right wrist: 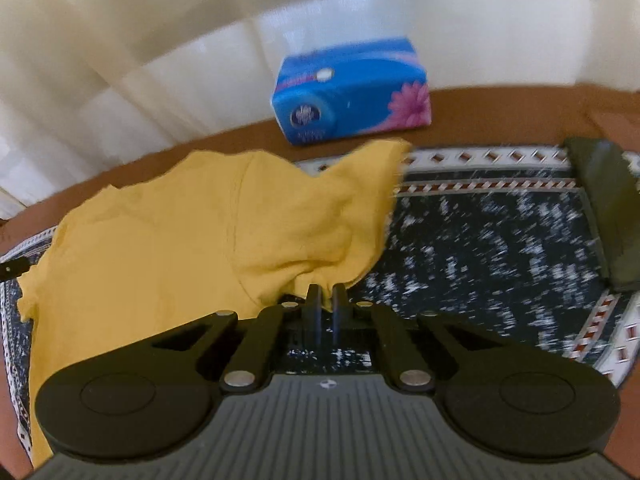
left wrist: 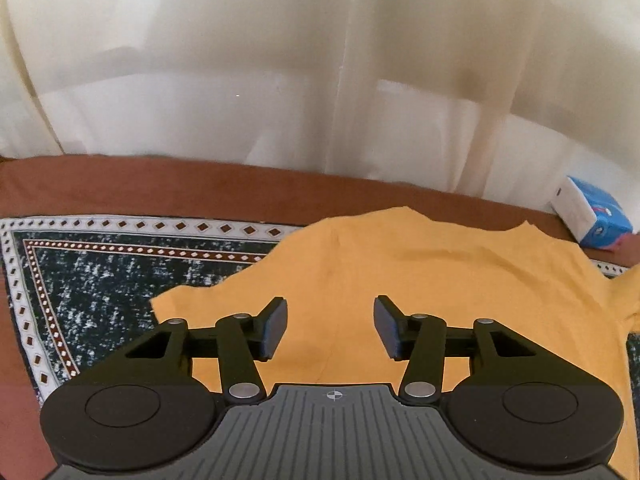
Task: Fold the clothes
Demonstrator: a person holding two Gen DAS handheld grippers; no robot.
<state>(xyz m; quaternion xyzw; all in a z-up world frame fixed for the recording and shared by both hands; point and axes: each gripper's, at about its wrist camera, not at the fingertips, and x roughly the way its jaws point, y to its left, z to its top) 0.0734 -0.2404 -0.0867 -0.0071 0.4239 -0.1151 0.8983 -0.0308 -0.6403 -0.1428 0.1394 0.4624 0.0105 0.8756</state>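
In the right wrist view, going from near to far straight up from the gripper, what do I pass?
right gripper, shut on a fold of the yellow shirt → patterned mat border → brown surface → blue tissue pack → pale curtain.

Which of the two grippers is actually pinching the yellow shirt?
The right gripper: shut on the yellow shirt. The left gripper is open above it.

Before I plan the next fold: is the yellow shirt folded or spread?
Mostly spread: the yellow shirt lies flat on the patterned cloth; only one bunched edge is pinched by the right claw.
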